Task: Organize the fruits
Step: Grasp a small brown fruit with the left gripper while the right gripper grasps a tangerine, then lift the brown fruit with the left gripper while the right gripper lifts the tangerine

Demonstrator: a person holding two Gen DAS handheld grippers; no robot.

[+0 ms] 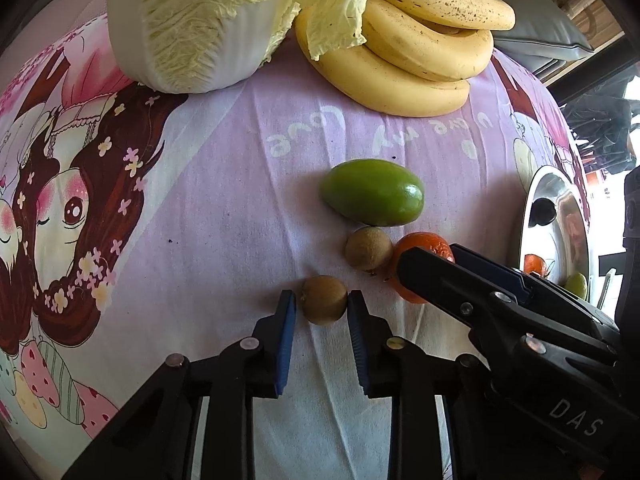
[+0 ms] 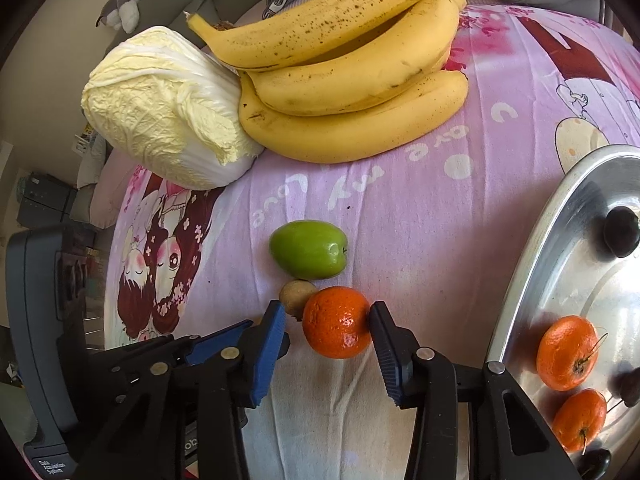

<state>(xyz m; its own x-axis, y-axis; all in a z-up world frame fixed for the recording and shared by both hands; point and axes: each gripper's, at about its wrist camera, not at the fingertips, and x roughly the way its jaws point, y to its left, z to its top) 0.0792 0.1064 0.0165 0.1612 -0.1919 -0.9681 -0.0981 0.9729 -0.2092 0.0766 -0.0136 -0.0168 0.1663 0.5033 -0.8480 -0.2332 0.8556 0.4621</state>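
Observation:
On the pink printed cloth lies a small brown round fruit [image 1: 324, 300], and my left gripper [image 1: 322, 305] is shut on it, a blue pad against each side. A second brown fruit [image 1: 368, 248] lies just beyond, touching a green oval fruit [image 1: 374, 192]. A tangerine [image 2: 336, 322] sits between the fingers of my right gripper [image 2: 327, 317]. The right pad touches the tangerine, while a narrow gap shows at the left pad, so this gripper is open. A shiny metal tray [image 2: 520, 280] at the right holds two tangerines [image 2: 566, 352] and dark fruits [image 2: 620, 230].
A bunch of bananas [image 2: 352, 92] and a napa cabbage [image 2: 168, 108] lie at the far side of the cloth. The two grippers stand close side by side, the left one's body at the lower left of the right wrist view. Cushions lie behind.

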